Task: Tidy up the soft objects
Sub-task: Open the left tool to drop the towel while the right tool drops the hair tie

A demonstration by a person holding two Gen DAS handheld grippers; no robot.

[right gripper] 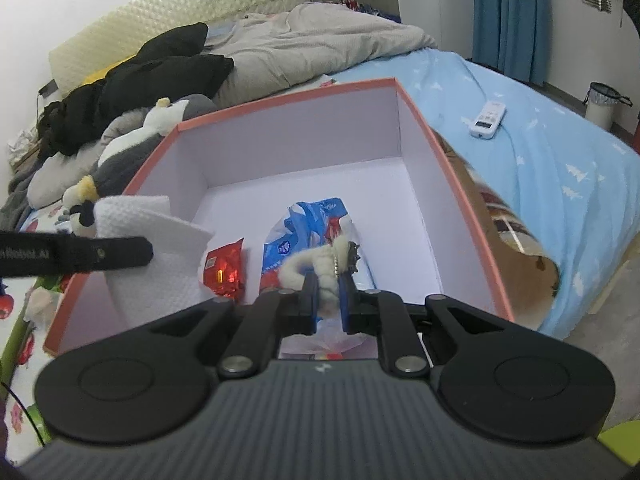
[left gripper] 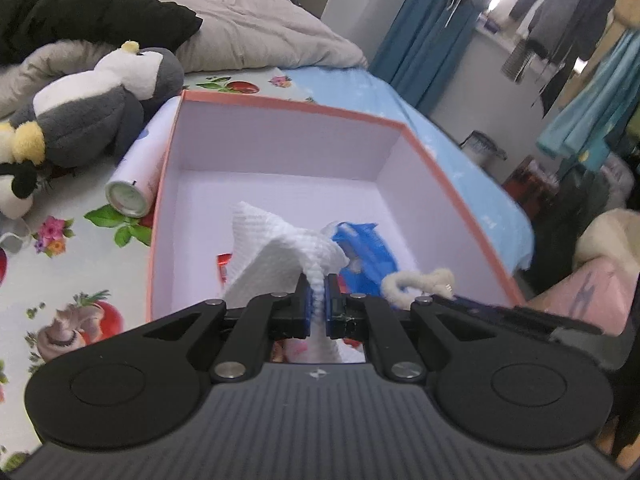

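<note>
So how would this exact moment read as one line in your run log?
left gripper: shut on white cloth | right gripper: shut on fluffy cream item | both over pink box | plush penguin: outside box

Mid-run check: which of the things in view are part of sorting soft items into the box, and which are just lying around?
Part of the job:
- white cloth, pinched in left gripper
- fluffy cream keychain, pinched in right gripper
- pink-rimmed box
- plush penguin, likely next

Lying about:
- blue packet and red packet, already in the box
- white can
- remote
- black clothing
</note>
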